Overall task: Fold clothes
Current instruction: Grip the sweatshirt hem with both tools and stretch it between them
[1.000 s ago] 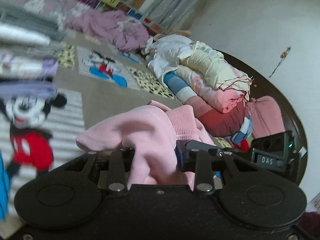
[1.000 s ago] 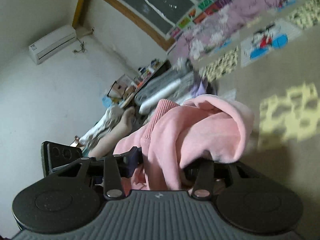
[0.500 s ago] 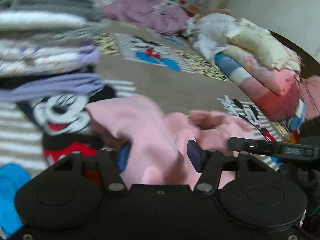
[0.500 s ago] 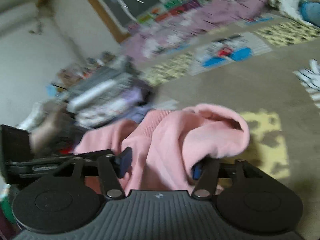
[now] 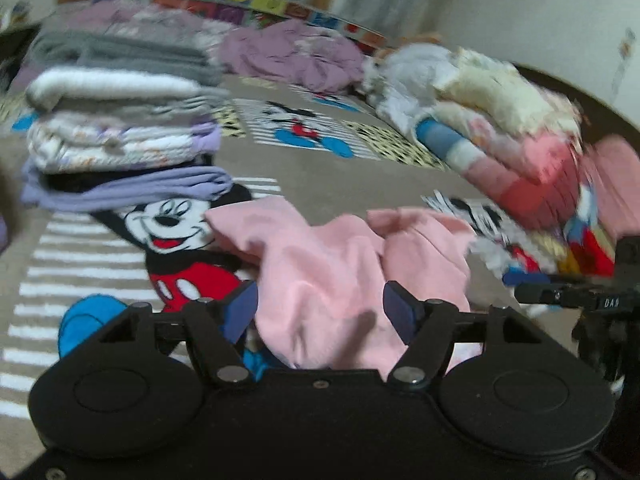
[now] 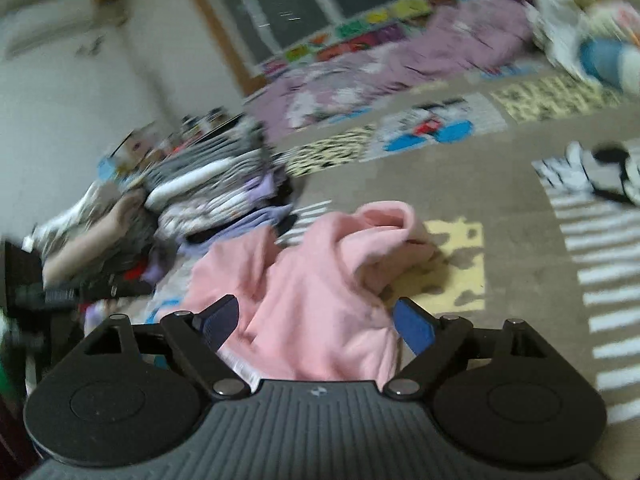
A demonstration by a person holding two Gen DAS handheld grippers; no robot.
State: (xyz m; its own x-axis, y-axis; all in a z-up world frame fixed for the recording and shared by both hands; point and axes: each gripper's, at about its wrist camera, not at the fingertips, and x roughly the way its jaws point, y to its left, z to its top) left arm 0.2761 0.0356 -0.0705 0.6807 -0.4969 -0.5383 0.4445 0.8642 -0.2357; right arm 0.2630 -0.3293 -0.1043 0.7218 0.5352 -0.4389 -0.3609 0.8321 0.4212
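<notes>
A crumpled pink garment [image 5: 340, 264] lies on the cartoon-print bedspread [image 5: 320, 176]. My left gripper [image 5: 320, 312] hovers low over its near edge; its jaws are opening, with pink cloth lying loose between the blue pads [image 5: 240, 312] and not pinched. In the right wrist view the same pink garment [image 6: 320, 288] lies heaped in front of my right gripper [image 6: 316, 326]. Its jaws are opening too, the cloth between them but free of the pads [image 6: 416, 328]. The other gripper's black body [image 5: 580, 300] shows at the right edge of the left wrist view.
A tall stack of folded clothes [image 5: 116, 128] stands at the left on the bed. A pile of unfolded laundry [image 5: 500, 140] lies at the right, and a purple heap [image 5: 296, 56] at the back. A person's arm [image 6: 92, 236] reaches across at the left by the stack.
Both grippers went from shut on the pink garment to open, and sank toward the bed. The garment dropped from hanging in the air to lying heaped on the bedspread.
</notes>
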